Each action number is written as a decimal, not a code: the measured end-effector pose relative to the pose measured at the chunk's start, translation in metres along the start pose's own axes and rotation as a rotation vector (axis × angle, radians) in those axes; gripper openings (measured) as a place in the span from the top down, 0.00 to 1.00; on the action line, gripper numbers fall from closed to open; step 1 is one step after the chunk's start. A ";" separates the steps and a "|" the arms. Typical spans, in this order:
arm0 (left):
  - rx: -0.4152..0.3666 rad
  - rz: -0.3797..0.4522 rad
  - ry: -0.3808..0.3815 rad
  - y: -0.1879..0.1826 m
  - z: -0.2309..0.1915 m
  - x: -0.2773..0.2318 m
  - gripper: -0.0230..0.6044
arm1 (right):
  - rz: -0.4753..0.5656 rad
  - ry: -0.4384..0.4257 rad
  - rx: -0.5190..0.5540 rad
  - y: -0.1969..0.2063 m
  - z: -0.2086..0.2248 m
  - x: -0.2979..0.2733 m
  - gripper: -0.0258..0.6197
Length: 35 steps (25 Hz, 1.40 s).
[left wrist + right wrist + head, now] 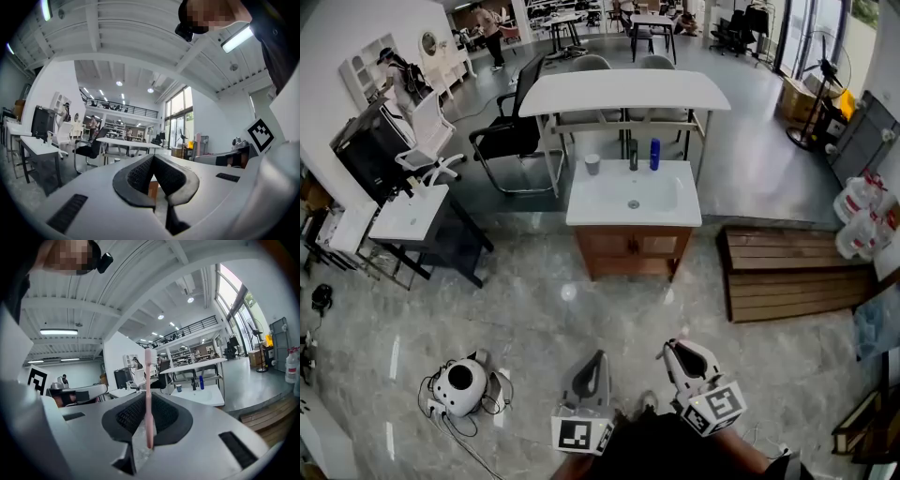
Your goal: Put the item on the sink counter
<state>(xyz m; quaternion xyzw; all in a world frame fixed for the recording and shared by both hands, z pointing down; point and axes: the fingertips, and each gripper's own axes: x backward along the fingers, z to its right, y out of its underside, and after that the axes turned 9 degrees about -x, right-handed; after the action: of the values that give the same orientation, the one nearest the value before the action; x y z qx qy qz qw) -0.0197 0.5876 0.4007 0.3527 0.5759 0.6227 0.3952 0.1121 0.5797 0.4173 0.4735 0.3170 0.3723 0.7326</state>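
right gripper (pixel 149 405) jaws clamp pink toothbrush (pixel 148 376) upright (bristles up); left gripper (pixel 153 161) jaws closed, empty.

Grey marble floor (pixel 534 319) all around. Well back, a white table (pixel 623 92) with a curved top, a black office chair (pixel 511 131) just beside its left end. Farther left, a white office chair (pixel 427 141) and a small white desk (pixel 408 214) on dark legs. At right, a low wooden platform (pixel 787 272) lying flat, clear water jugs (pixel 861 214) near it. Near left, a round white device (pixel 459 384) amid tangled cables. In front of the table, a grey cup (pixel 592 164), dark bottle (pixel 633 155) and blue bottle (pixel 654 154), upright in a row.
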 end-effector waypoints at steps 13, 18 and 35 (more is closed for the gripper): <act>-0.002 -0.012 -0.010 0.000 0.032 -0.024 0.94 | 0.011 -0.020 -0.025 -0.011 0.037 0.017 0.90; 0.005 -0.017 -0.016 0.003 0.052 -0.034 0.94 | 0.013 -0.048 -0.005 -0.015 0.056 0.016 0.90; 0.021 -0.034 -0.005 0.025 0.012 -0.134 0.94 | 0.008 -0.039 -0.013 -0.034 0.102 -0.066 0.90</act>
<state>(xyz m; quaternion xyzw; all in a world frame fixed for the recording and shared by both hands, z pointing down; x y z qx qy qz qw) 0.0477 0.4718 0.4289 0.3484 0.5873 0.6090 0.4035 0.1692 0.4681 0.4286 0.4772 0.2984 0.3678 0.7402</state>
